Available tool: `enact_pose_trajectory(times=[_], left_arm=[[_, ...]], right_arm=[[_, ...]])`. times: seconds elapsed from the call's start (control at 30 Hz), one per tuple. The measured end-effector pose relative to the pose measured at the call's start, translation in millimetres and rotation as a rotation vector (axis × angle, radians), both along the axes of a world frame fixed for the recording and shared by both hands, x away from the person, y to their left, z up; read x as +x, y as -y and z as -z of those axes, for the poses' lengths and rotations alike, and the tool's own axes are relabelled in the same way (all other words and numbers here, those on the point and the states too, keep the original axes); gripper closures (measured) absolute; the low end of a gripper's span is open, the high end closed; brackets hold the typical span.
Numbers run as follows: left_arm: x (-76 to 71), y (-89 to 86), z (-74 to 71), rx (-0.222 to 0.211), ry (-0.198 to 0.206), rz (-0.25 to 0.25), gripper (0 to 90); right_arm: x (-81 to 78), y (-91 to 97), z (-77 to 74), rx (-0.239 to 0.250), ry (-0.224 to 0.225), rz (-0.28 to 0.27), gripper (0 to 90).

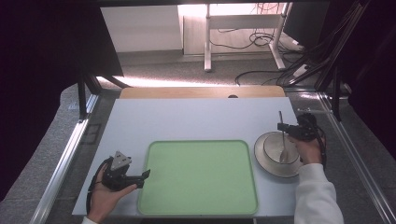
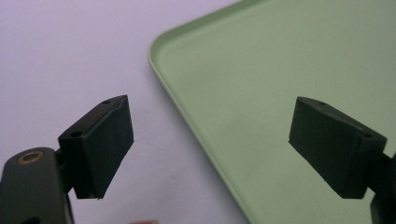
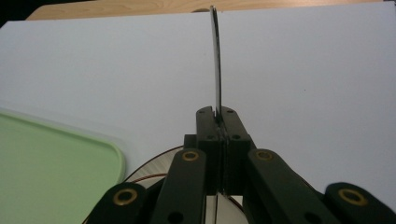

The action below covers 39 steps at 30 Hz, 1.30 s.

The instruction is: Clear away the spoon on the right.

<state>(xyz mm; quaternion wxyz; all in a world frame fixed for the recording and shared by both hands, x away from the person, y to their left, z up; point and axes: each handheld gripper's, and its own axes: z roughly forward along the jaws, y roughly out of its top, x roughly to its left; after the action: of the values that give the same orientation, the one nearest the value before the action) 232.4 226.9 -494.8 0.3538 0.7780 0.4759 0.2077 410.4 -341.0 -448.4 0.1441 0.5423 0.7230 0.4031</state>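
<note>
My left gripper (image 1: 145,174) has its jaws wide apart with nothing between them, just at the left edge of the flat light-green plastic tray (image 1: 201,205), while my right gripper (image 3: 216,113) is clamped on the thin metal spoon (image 1: 282,140), which leans in the round metal bowl (image 1: 268,148) under it.

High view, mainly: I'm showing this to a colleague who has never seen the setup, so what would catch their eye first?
Probably the big pale green tray, lying bare at the middle of the white table. Next, to its right, the right claw shut on the handle of a metal spoon whose bowl end rests in a bowl on a plate. The left claw waits open over the tray's left edge.
</note>
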Motion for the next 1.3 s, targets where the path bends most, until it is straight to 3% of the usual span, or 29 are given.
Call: enact_pose_trajectory(times=[0.67, 0.97, 1.3], left_arm=[[-0.3, -2.3, -1.9, -0.004, 0.006, -0.005, 13.3], [-2.0, -2.6, -4.5, -0.008, 0.015, -0.007, 13.2], [-1.1, -2.7, -3.7, -0.004, 0.012, -0.005, 13.2]], right_arm=[[-17.7, 4.6, -37.5, 0.121, 0.111, -0.052, 89.4], [-28.7, -0.6, -56.6, 0.157, 0.171, -0.080, 89.4], [-33.8, -4.7, -64.5, 0.166, 0.198, -0.099, 89.5]])
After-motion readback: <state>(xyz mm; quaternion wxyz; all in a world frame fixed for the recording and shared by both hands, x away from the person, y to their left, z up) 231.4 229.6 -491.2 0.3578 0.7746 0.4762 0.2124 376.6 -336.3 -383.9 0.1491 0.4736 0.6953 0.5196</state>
